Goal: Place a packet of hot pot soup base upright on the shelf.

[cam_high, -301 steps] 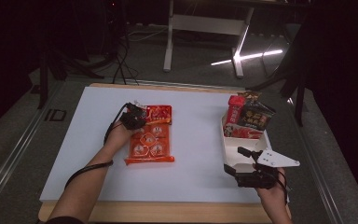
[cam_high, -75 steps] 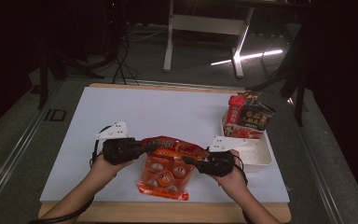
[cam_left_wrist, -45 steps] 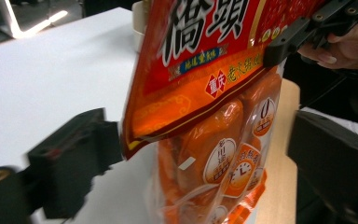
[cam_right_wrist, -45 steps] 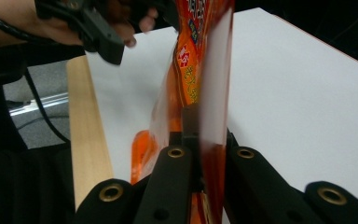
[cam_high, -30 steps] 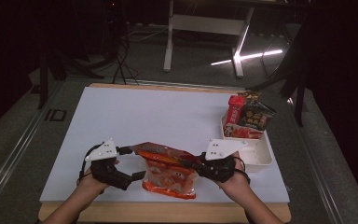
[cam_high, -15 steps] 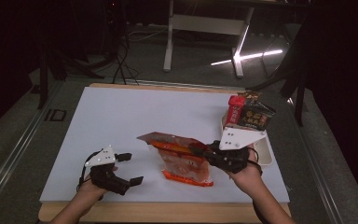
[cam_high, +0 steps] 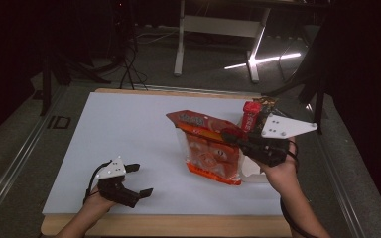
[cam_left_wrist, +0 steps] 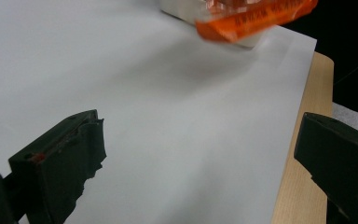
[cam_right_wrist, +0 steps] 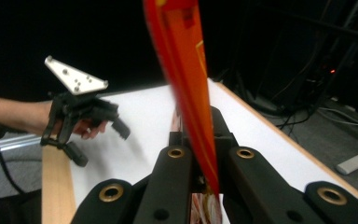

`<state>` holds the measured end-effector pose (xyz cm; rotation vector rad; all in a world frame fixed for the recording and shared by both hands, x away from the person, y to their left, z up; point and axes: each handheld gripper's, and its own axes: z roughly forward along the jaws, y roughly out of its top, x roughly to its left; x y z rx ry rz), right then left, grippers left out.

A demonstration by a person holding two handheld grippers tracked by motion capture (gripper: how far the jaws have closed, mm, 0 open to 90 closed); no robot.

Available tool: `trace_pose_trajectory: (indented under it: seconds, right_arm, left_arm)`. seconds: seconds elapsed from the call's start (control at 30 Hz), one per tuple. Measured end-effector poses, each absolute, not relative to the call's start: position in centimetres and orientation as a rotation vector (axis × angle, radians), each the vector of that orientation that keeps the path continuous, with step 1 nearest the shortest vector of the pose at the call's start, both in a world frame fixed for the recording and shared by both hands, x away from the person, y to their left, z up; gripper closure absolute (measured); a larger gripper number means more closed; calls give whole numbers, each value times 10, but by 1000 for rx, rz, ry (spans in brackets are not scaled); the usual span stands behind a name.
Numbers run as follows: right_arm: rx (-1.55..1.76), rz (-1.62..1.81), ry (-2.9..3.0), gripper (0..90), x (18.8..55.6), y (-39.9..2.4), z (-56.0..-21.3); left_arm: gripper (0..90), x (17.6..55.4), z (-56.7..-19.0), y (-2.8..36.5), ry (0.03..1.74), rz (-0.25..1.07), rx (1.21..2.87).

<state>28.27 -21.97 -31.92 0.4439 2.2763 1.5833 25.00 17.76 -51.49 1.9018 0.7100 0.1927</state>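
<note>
Right hand-held gripper (cam_high: 234,139) clamped on top edge of orange snack bag (cam_high: 209,148), bag hanging long axis down above surface (cam_high: 129,134), just beside white tray (cam_high: 252,172) w/ other snacks. Left hand-held gripper (cam_high: 139,179) jaws wide, empty, well apart to the left, so right hand is nearer the tray.

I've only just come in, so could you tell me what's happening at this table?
A person is working with a hand-held gripper in each hand. The right gripper is shut on the edge of an orange snack bag and holds it lifted above the white table, just beside the white tray where other red snack packs stand. The left gripper rests low near the front edge of the table, its fingers open with nothing between them.
</note>
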Motion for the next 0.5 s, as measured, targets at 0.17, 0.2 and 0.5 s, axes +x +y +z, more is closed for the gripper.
trace_pose_trajectory:
  seconds: [0.17, 0.2, 0.5]
  right_arm:
    - [481, 1562, 2215, 900, 288, -234, -306]
    - [488, 1560, 2202, 900, 289, -237, -303]
    - [564, 1555, 2125, 900, 300, -268, -284]
  left_arm:
    - [13, 250, -517, 177, 717, 183, 1904]
    - [13, 250, -517, 177, 717, 183, 1904]
    - [13, 251, -517, 177, 717, 168, 1908]
